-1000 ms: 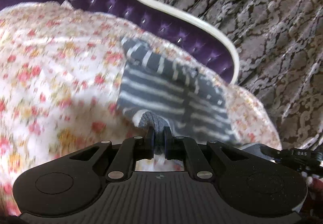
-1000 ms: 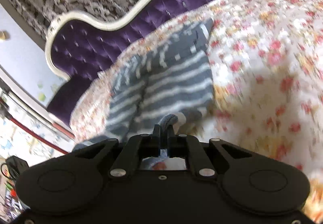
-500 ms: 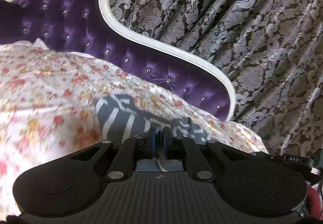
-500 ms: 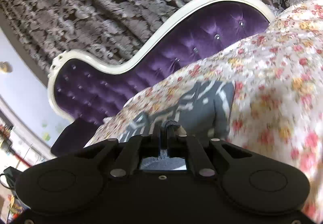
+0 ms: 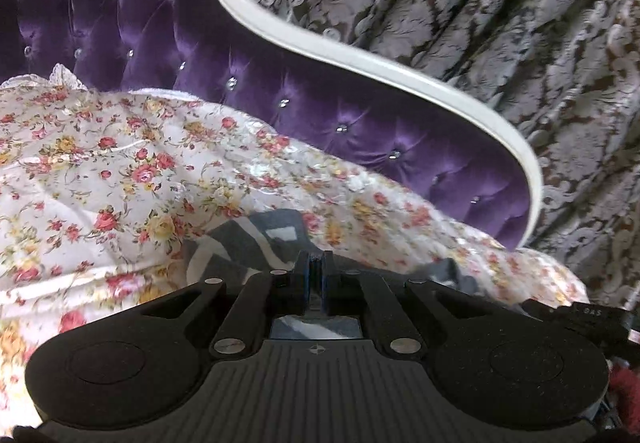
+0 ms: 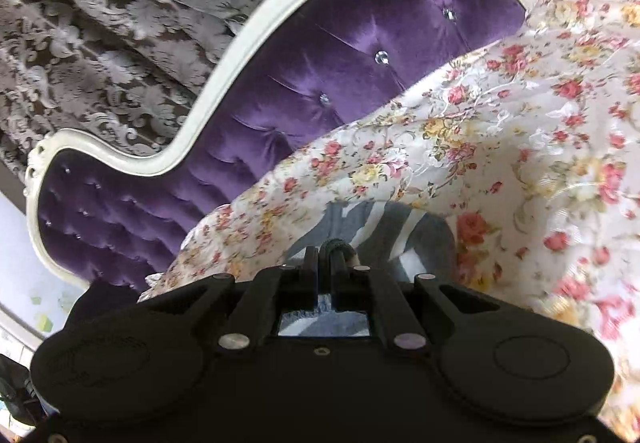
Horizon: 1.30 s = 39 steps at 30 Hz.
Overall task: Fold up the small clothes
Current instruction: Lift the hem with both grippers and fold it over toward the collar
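A small grey garment with white stripes [image 5: 256,243] lies on the floral bedspread [image 5: 100,163]. My left gripper [image 5: 316,263] is shut on its near edge, low over the bed. The garment also shows in the right wrist view [image 6: 384,231], where my right gripper [image 6: 326,255] is shut on another part of its edge. Most of the garment is hidden behind the gripper bodies in both views.
A purple tufted headboard [image 5: 160,43] with a white curved frame [image 5: 360,59] stands behind the bed, also in the right wrist view [image 6: 340,55]. A brown and silver damask curtain [image 5: 500,23] hangs behind it. The bed's edge drops off at the right [image 5: 560,283].
Both grippers have carried the garment's held edge forward toward the headboard. Much less of the striped cloth shows now, and the headboard and curtain fill more of both views.
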Available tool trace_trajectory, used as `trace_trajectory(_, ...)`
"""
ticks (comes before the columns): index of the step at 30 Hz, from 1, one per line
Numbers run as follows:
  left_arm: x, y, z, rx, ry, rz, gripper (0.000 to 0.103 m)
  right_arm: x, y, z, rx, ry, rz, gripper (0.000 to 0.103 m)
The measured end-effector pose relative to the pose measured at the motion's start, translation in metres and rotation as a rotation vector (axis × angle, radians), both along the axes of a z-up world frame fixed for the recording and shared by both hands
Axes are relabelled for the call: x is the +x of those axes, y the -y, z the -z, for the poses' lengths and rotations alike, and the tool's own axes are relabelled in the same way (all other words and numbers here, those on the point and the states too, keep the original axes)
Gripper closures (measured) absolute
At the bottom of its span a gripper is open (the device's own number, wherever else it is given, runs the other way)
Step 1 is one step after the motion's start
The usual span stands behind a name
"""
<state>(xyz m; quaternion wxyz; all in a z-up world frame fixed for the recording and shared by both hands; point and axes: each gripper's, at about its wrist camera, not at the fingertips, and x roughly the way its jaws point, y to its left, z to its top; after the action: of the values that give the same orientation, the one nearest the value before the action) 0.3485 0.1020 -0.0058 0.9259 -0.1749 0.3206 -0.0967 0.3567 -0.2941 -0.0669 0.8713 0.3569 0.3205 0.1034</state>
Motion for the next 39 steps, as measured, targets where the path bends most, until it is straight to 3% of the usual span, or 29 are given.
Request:
trace_trajectory(9, 0.040, 0.003, 0.022, 0.046, -0.046, -0.017, 0.098, 0.020, -0.004, 0.021, -0.026, -0.035, 0.030, 0.090)
trace_trajectory(12, 0.047, 0.001, 0.026, 0.052, -0.053, -0.031, 0.098, 0.017, -0.002, 0.017, -0.027, -0.019, 0.051, 0.081)
trace_trajectory(14, 0.053, -0.002, 0.026, 0.052, -0.055, -0.049, 0.098, 0.017, 0.000, 0.012, -0.044, -0.004, 0.063, 0.070)
trace_trajectory(16, 0.058, -0.005, 0.023, 0.051, -0.048, -0.065, 0.098, 0.014, 0.002, 0.007, -0.058, 0.011, 0.068, 0.052)
trace_trajectory(17, 0.060, -0.007, 0.020, 0.049, -0.045, -0.065, 0.098, 0.013, 0.003, 0.004, -0.063, 0.017, 0.064, 0.051)
trace_trajectory(20, 0.061, -0.009, 0.010, 0.050, -0.037, -0.050, 0.093, 0.010, 0.003, -0.001, -0.088, 0.030, 0.035, 0.051)
trace_trajectory(22, 0.057, -0.009, 0.007, 0.057, -0.038, -0.021, 0.071, 0.008, 0.003, -0.003, -0.116, 0.035, 0.012, 0.051)
trace_trajectory(23, 0.054, -0.008, 0.006, 0.064, -0.039, -0.007, 0.068, 0.007, 0.003, -0.003, -0.129, 0.037, -0.001, 0.051)
trace_trajectory(32, 0.043, 0.009, 0.027, 0.174, -0.126, 0.137, 0.062, 0.007, -0.003, -0.002, -0.176, 0.059, -0.070, 0.051)
trace_trajectory(39, 0.042, 0.030, 0.036, 0.235, -0.115, 0.230, 0.062, 0.012, -0.011, 0.003, -0.205, 0.093, -0.113, 0.051)
